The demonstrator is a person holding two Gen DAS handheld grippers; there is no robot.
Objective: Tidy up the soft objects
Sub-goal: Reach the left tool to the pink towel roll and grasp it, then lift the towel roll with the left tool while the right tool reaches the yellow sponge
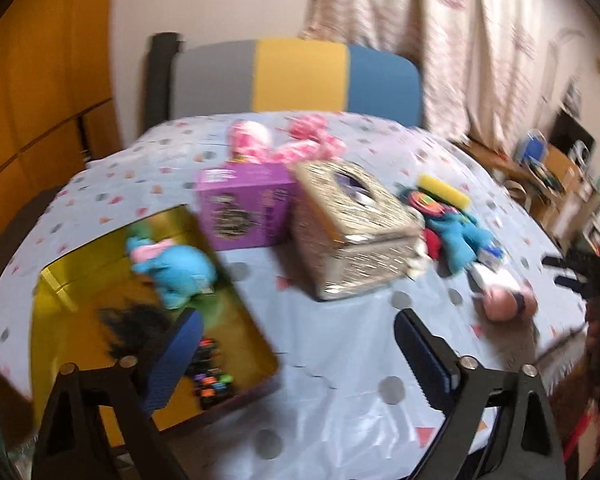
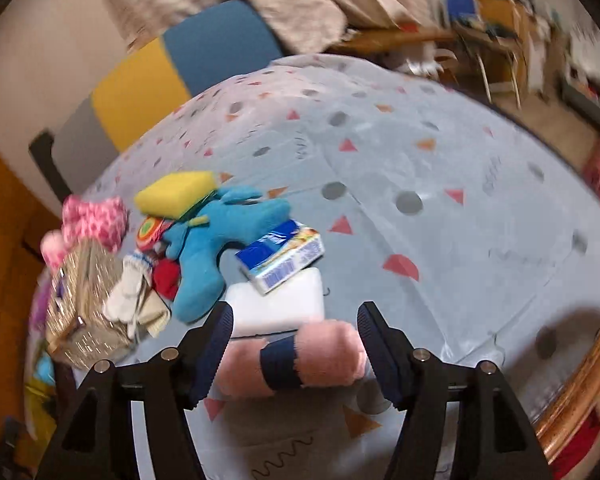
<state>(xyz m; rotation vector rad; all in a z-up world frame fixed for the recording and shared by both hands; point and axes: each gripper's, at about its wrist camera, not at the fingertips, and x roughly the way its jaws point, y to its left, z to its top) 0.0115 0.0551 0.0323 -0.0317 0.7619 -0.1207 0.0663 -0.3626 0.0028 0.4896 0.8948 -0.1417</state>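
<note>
My left gripper [image 1: 298, 314] is open and empty over the spotted tablecloth [image 1: 340, 380]. Beside it to the left is a yellow tin [image 1: 56, 280] that holds a blue elephant plush [image 1: 180, 272] and a black furry thing [image 1: 128, 328]. A pink rolled towel [image 2: 320, 356] with a dark band lies on the cloth between the fingers of my right gripper [image 2: 296, 312], which is open; the pads do not press it. The roll [image 1: 504, 300] also shows at the right of the left wrist view. Behind it lie a blue plush [image 2: 220, 240], a yellow sponge [image 2: 176, 194] and white socks [image 2: 132, 292].
A glittery tissue box [image 1: 352, 236] and a purple box [image 1: 244, 208] stand mid-table, with pink spotted plush [image 1: 284, 144] behind them. A tissue pack [image 2: 280, 260] rests on a white block [image 2: 280, 304]. A striped chair back [image 1: 300, 76] is beyond the table. A wooden rim [image 2: 580, 380] curves at the right.
</note>
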